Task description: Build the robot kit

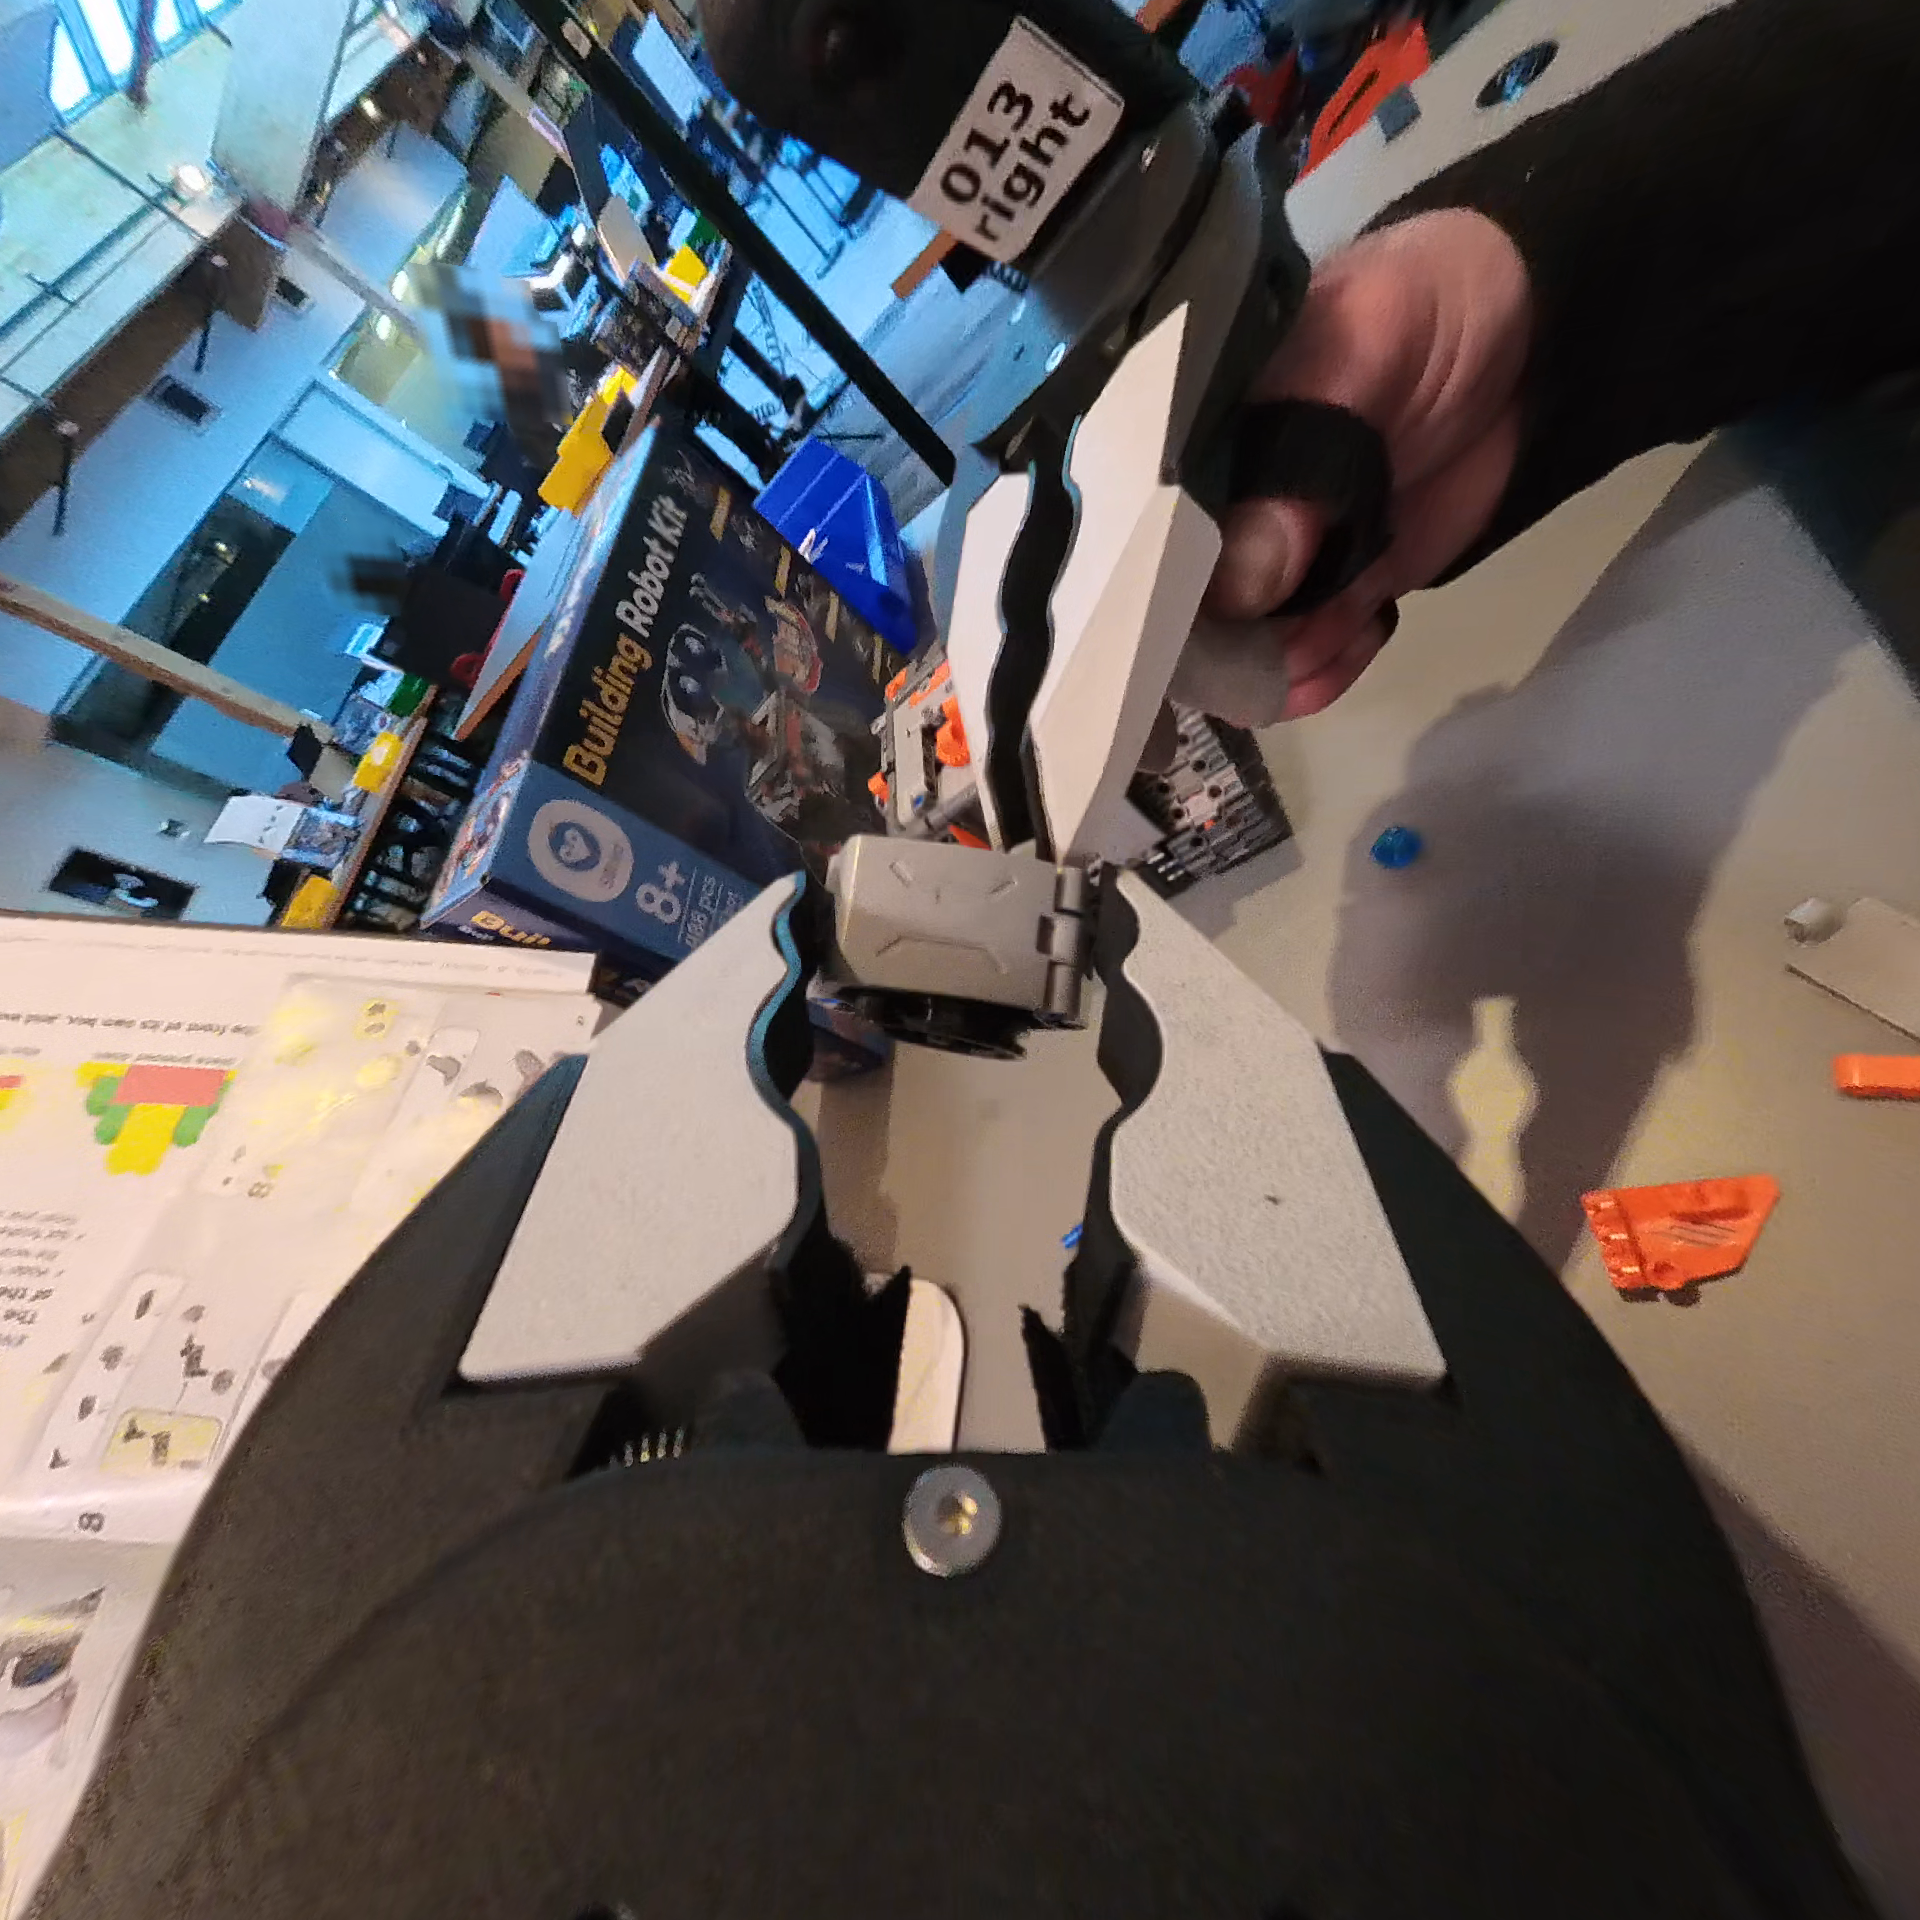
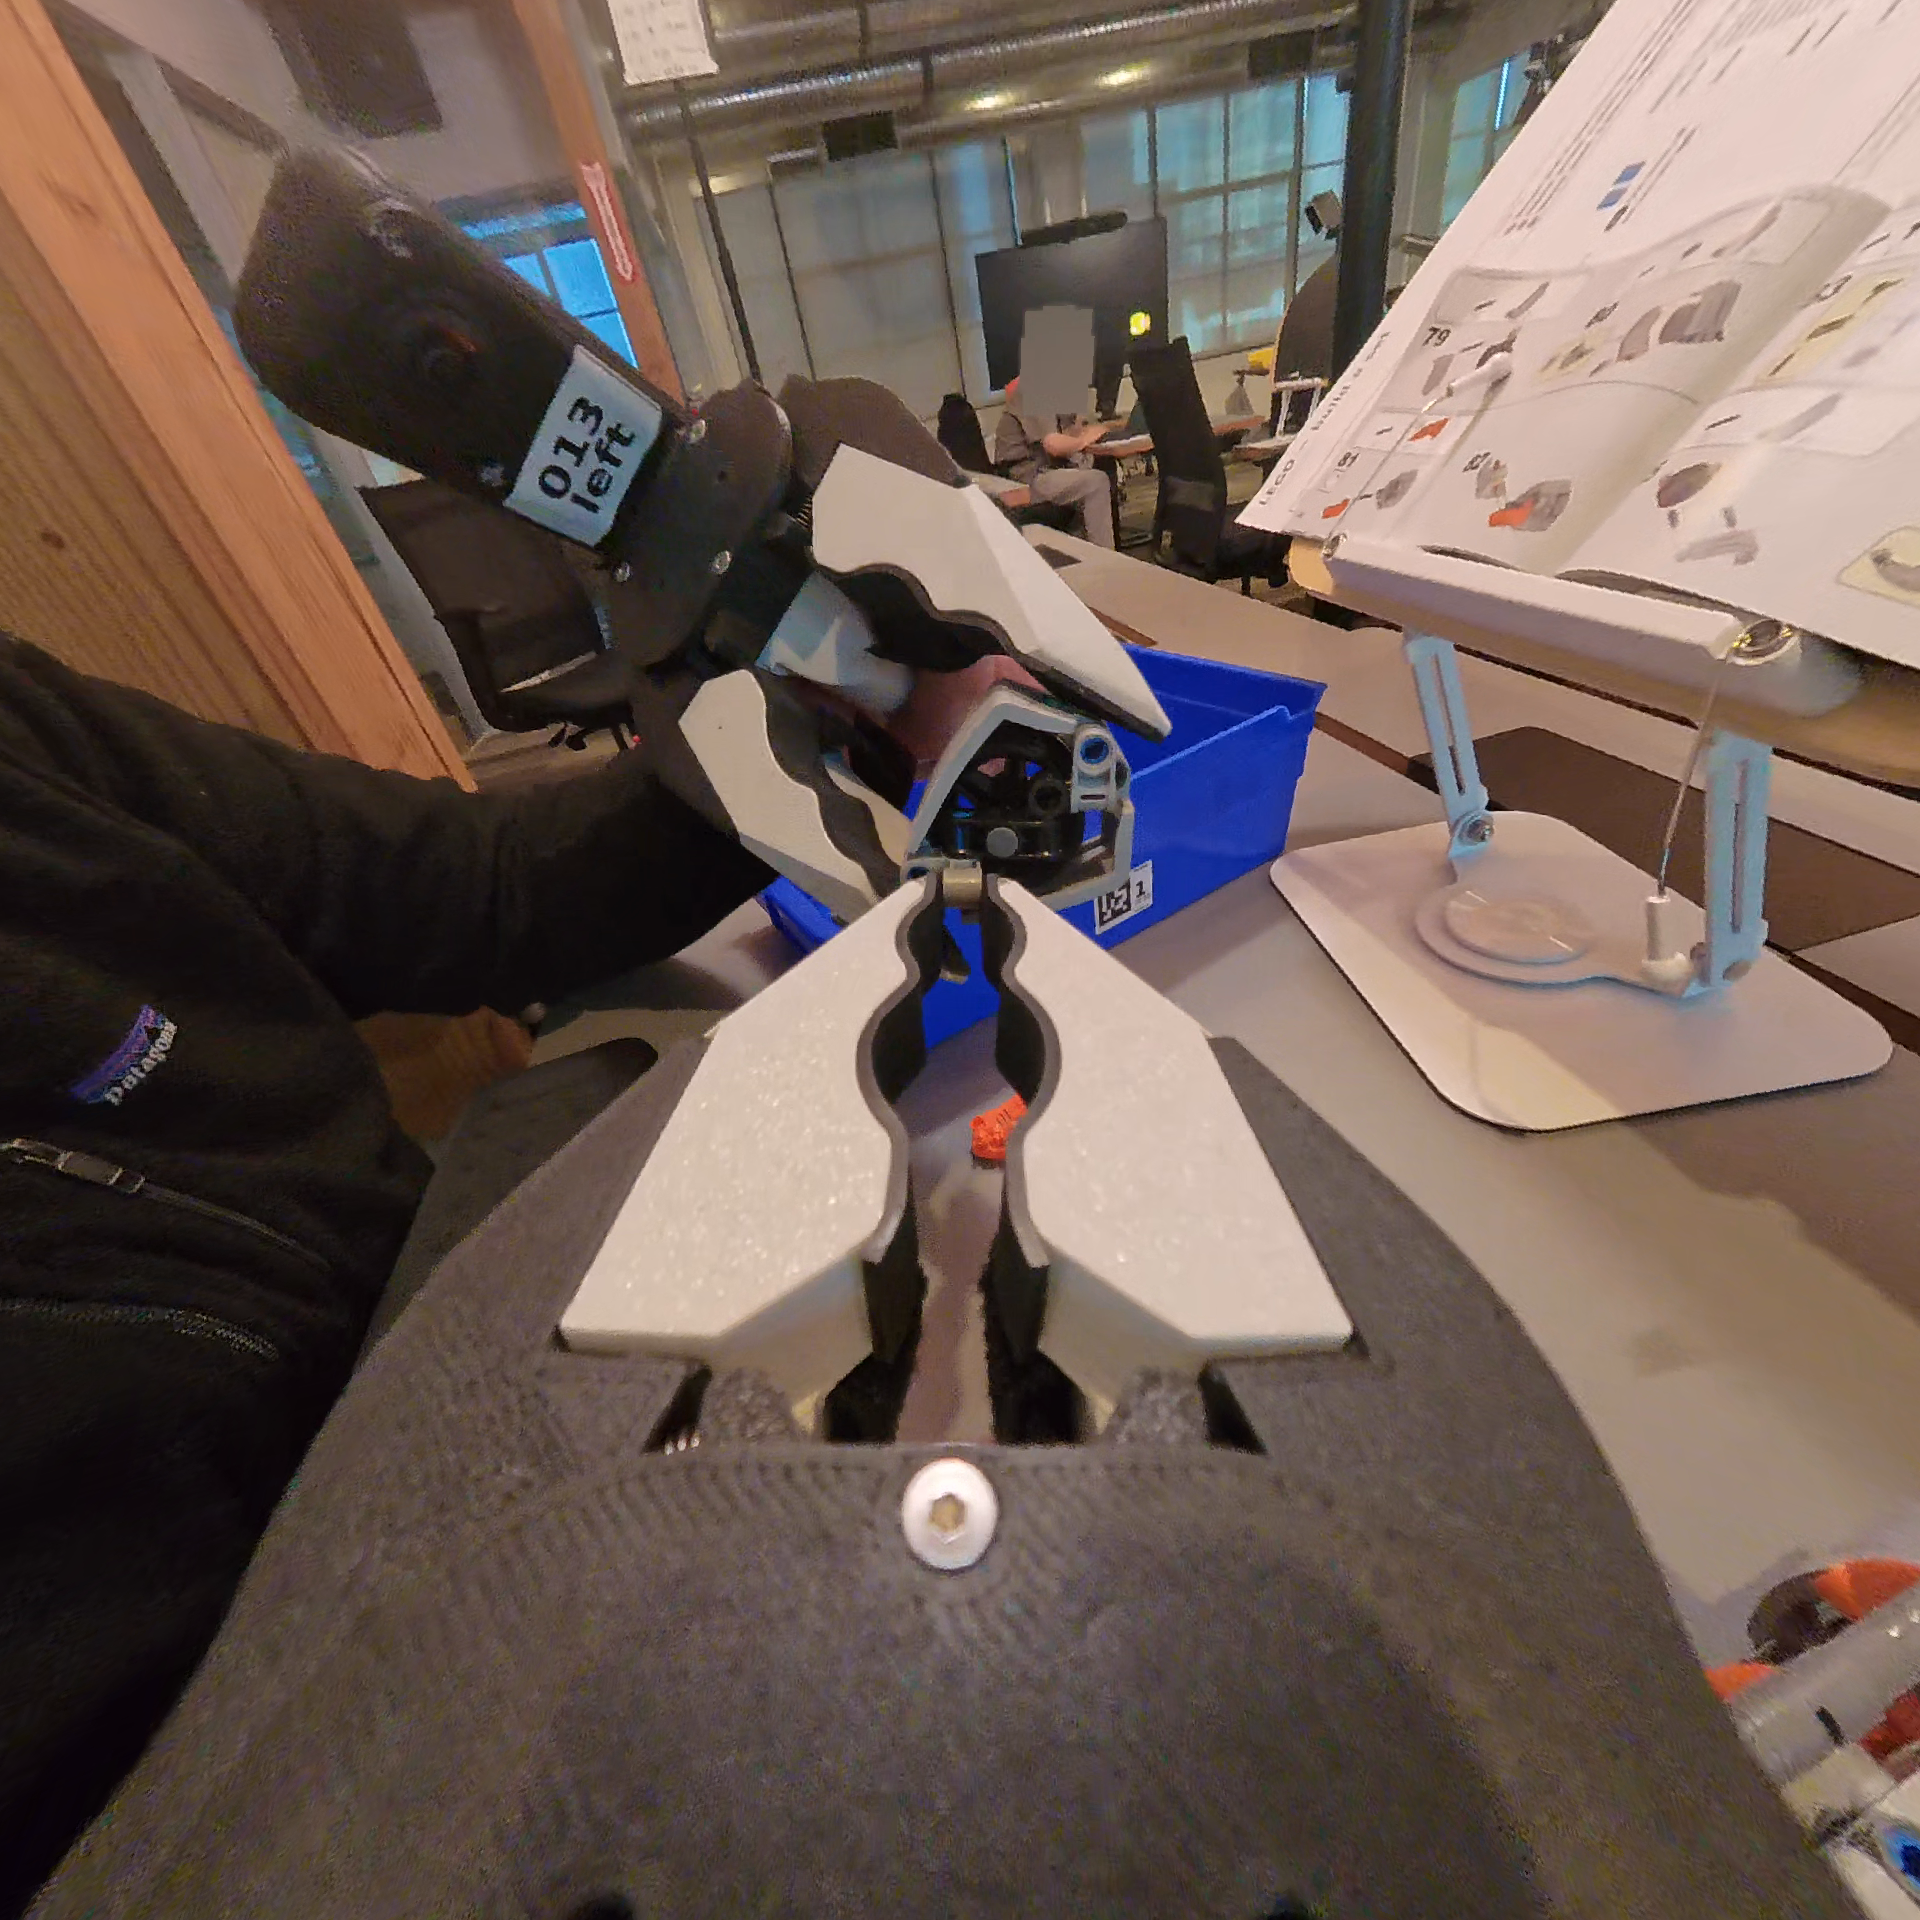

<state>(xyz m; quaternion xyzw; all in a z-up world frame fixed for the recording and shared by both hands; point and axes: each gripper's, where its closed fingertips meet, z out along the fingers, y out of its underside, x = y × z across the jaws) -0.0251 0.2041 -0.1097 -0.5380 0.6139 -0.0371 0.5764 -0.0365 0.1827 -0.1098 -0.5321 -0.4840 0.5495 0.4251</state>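
Grey brick assembly (image 1: 961,940), black wheel underneath: clamped between fingers of left tool (image 1: 951,925), held above desk (image 1: 1662,831). Right tool (image 2: 961,888): fingers pinched together on small tan pin (image 2: 961,885) at assembly's edge. Surroundings: blue bin (image 2: 1205,790) behind; open instruction booklet (image 2: 1662,343) on stand; orange pieces (image 1: 1678,1226) on desk; kit box (image 1: 665,717).

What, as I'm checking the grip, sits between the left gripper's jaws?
Left wrist view: a grey brick assembly with a black round part, clamped by the left gripper; the right gripper pinches its tan pin.
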